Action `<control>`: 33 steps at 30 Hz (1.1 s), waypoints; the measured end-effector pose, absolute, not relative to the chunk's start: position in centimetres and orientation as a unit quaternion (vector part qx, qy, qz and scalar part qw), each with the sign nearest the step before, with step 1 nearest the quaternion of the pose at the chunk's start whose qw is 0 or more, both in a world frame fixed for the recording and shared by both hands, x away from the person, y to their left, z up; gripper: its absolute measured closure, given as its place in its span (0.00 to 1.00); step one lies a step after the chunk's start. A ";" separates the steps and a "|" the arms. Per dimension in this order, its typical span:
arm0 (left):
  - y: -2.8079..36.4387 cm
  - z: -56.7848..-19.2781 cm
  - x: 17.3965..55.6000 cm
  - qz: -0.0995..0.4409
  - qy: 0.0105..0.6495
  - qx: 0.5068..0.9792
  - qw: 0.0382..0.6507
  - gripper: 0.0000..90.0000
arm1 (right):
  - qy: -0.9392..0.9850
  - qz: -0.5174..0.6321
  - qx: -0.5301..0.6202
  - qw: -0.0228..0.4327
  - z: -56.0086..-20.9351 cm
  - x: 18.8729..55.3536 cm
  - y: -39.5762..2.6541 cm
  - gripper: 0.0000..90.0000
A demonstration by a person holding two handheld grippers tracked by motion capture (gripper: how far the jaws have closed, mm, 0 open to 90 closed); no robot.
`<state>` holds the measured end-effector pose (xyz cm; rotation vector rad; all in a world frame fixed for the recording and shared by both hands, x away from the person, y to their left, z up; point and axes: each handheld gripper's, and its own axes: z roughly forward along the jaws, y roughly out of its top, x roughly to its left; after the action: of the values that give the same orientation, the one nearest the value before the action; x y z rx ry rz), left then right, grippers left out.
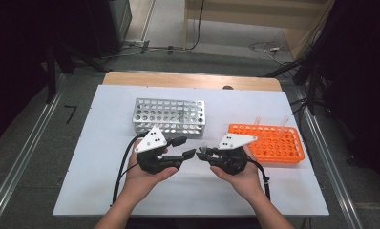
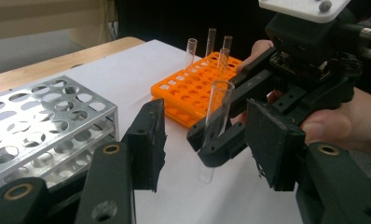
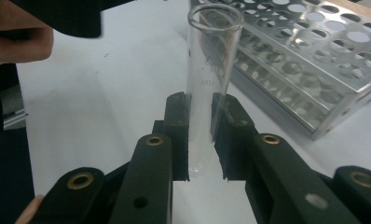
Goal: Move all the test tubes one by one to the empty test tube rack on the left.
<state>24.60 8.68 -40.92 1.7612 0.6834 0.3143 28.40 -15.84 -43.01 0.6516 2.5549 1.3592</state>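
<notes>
Holding a clear glass tube point(image 3: 207, 88) upright between its pads, the right gripper point(image 3: 200, 140) is clamped on the tube's lower part, just in front of the metal rack point(image 1: 169, 116). The left gripper point(image 2: 207, 149) faces it with jaws half apart, one on either side of the tube and not yet touching it (no grip there that I can see). A handover looks to be in hand: the tube is out of the orange rack point(image 1: 269, 143), which sits to the right of the metal rack with a few tubes point(image 2: 211, 42) left standing in it. Every hole of the metal rack looks unfilled, so most of the moving is probably ahead.
</notes>
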 end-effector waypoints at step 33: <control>6.6 -41.1 24.2 0.141 0.263 0.783 0.546 0.84 | 0.866 0.457 0.189 0.072 -42.5 26.8 -13.6 0.82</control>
<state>24.22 6.64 -41.12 1.8555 0.6227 0.3345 26.81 -13.56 -42.55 0.5668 2.6029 1.3739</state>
